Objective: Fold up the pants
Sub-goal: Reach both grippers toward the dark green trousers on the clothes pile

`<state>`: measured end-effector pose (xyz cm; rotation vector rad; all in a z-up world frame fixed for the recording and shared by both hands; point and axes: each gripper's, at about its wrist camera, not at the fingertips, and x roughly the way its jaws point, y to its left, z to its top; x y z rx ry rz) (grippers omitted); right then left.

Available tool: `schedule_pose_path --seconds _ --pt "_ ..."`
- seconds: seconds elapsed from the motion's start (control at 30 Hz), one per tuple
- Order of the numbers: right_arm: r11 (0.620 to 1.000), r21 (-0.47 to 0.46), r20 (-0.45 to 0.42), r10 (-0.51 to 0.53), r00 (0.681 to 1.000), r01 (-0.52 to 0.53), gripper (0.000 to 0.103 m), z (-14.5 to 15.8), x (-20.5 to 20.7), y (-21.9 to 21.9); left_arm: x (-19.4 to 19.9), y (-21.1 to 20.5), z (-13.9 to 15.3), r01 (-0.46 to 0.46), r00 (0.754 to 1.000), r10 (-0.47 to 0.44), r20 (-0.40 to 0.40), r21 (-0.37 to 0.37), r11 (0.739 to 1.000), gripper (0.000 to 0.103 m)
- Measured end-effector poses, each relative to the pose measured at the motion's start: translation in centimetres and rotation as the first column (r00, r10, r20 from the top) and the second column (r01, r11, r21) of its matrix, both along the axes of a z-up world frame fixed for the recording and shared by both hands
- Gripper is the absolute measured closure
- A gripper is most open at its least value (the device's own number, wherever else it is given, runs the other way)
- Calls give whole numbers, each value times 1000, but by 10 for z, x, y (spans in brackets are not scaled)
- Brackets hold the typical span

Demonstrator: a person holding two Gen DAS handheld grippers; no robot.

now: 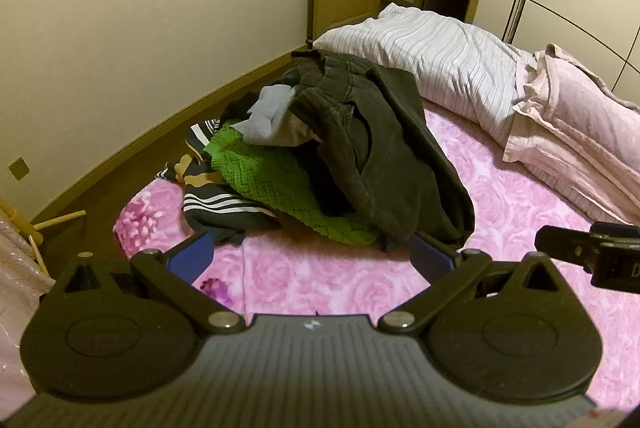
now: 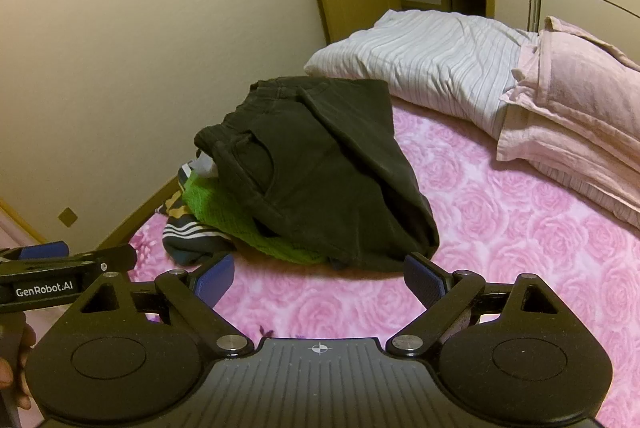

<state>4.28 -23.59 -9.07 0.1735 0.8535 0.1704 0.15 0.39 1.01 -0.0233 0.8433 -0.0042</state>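
Note:
Dark olive-black pants point(image 1: 372, 143) point(image 2: 320, 171) lie crumpled on top of a heap of clothes on a pink rose-patterned bedspread point(image 1: 328, 280) point(image 2: 500, 240). My left gripper point(image 1: 310, 254) is open, its blue pads just short of the heap's near edge, nothing between them. My right gripper point(image 2: 318, 278) is also open and empty, a little nearer than the pants' lower edge. The left gripper's body point(image 2: 60, 272) shows at the left of the right wrist view, and the right gripper's finger point(image 1: 588, 248) shows at the right of the left wrist view.
Under the pants lie a green knitted garment point(image 1: 272, 183) point(image 2: 224, 211), a grey cloth point(image 1: 268, 111) and a dark striped garment point(image 1: 216, 203) point(image 2: 188, 232). A striped pillow point(image 1: 440, 63) point(image 2: 432, 59) and a pink pillow point(image 1: 580, 131) point(image 2: 572, 115) lie behind. Wall, door and floor are to the left.

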Motion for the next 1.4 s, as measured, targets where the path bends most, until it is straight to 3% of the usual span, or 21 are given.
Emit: schedule_pose_path --seconds 0.6,1.0,1.1,1.23,1.4 --pt "1000 -21 -15 14 1000 -15 14 -6 -3 -3 -2 -4 -1 16 1000 -16 11 -3 1000 1" --pt "992 -32 24 124 992 -123 14 -15 12 -9 12 15 -3 -39 999 40 -4 25 999 1" --pt "980 -56 75 195 978 -191 14 -12 24 8 32 32 0 2 1000 -1 -12 36 999 1" --pt "956 -115 109 282 953 -270 14 -23 52 42 73 57 -2 75 997 -74 -7 104 992 1" --pt "913 -236 96 363 927 -333 14 -51 104 101 147 92 -13 184 983 -185 2 126 975 1"
